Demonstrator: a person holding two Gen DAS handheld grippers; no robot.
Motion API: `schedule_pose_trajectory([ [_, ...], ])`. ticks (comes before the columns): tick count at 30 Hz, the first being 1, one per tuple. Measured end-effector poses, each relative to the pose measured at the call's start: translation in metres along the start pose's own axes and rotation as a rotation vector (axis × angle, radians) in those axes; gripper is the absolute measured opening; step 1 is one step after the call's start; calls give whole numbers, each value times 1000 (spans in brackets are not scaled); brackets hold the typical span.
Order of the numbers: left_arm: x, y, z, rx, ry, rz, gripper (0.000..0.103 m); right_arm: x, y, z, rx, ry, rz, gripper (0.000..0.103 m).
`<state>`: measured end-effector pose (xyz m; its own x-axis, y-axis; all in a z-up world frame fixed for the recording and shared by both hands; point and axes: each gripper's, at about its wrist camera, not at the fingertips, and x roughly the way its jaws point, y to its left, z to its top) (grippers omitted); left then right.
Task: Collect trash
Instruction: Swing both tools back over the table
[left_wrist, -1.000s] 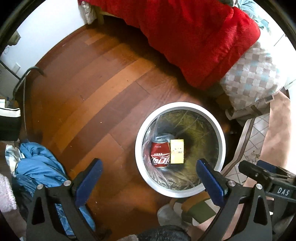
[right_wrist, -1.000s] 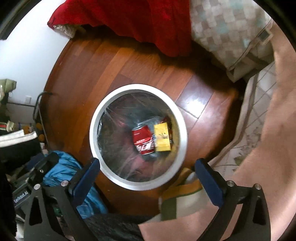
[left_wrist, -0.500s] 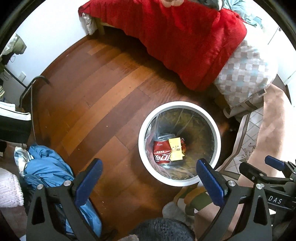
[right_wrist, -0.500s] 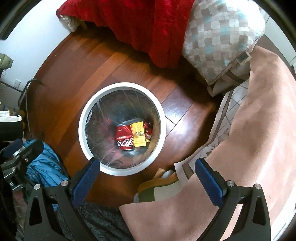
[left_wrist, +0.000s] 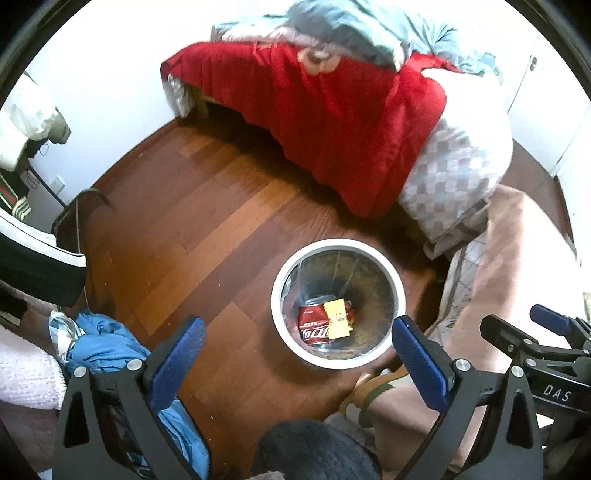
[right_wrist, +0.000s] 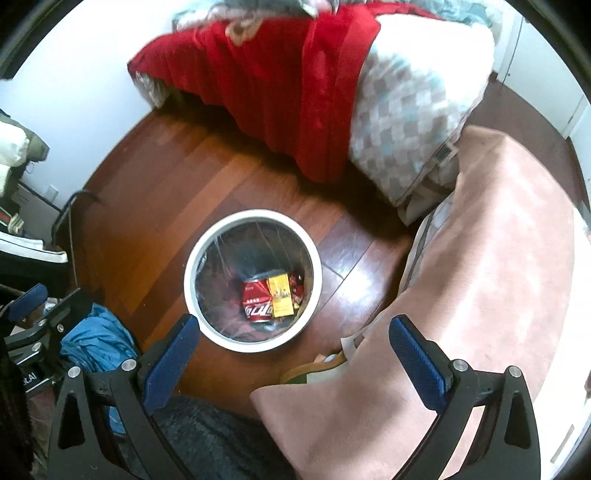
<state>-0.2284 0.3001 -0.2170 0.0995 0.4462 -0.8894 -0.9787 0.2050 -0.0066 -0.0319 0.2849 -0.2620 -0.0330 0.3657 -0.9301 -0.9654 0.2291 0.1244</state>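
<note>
A white round trash bin (left_wrist: 338, 245) with a clear liner stands on the wooden floor; it also shows in the right wrist view (right_wrist: 221, 227). Inside lie a red cola can (left_wrist: 312, 326) (right_wrist: 256, 301) and a yellow box (left_wrist: 338, 319) (right_wrist: 279, 297). My left gripper (left_wrist: 297, 354) is open and empty, high above the bin's near rim. My right gripper (right_wrist: 295, 350) is open and empty, high above the floor just in front of the bin. The right gripper also shows at the right edge of the left wrist view (left_wrist: 546, 343).
A bed with a red blanket (left_wrist: 325, 122) and a checked quilt (right_wrist: 406, 122) stands behind the bin. A pink cloth (right_wrist: 480, 277) lies at right. Blue clothing (left_wrist: 103, 347) is piled at left by dark furniture (left_wrist: 33, 254). Slippers (left_wrist: 373, 391) lie near the bin.
Both grippers have risen well away from the bin, which now looks smaller. More of the bed and room is in view. Both stay open and empty.
</note>
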Motion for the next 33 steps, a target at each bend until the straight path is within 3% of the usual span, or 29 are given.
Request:
schedule_pose_trajectory([
  [9, -70, -31, -12, 43, -79, 56, 103, -89, -20, -27, 74, -135, 119, 103],
  [13, -88, -63, -16, 57, -119, 4, 103, -138, -52, -45, 153, -193, 190, 103],
  [16, -87, -113, -24, 116, -128, -18, 103, -166, -85, -59, 200, -217, 191, 103],
  [21, -55, -216, -49, 241, -42, -105, 103, -193, -180, -93, 321, -207, 84, 103],
  [28, -8, -377, -87, 403, 44, -162, 103, -197, -384, -159, 549, -85, -189, 103],
  [33, 13, -468, -108, 498, 66, -150, 103, -192, -503, -179, 614, -29, -274, 103],
])
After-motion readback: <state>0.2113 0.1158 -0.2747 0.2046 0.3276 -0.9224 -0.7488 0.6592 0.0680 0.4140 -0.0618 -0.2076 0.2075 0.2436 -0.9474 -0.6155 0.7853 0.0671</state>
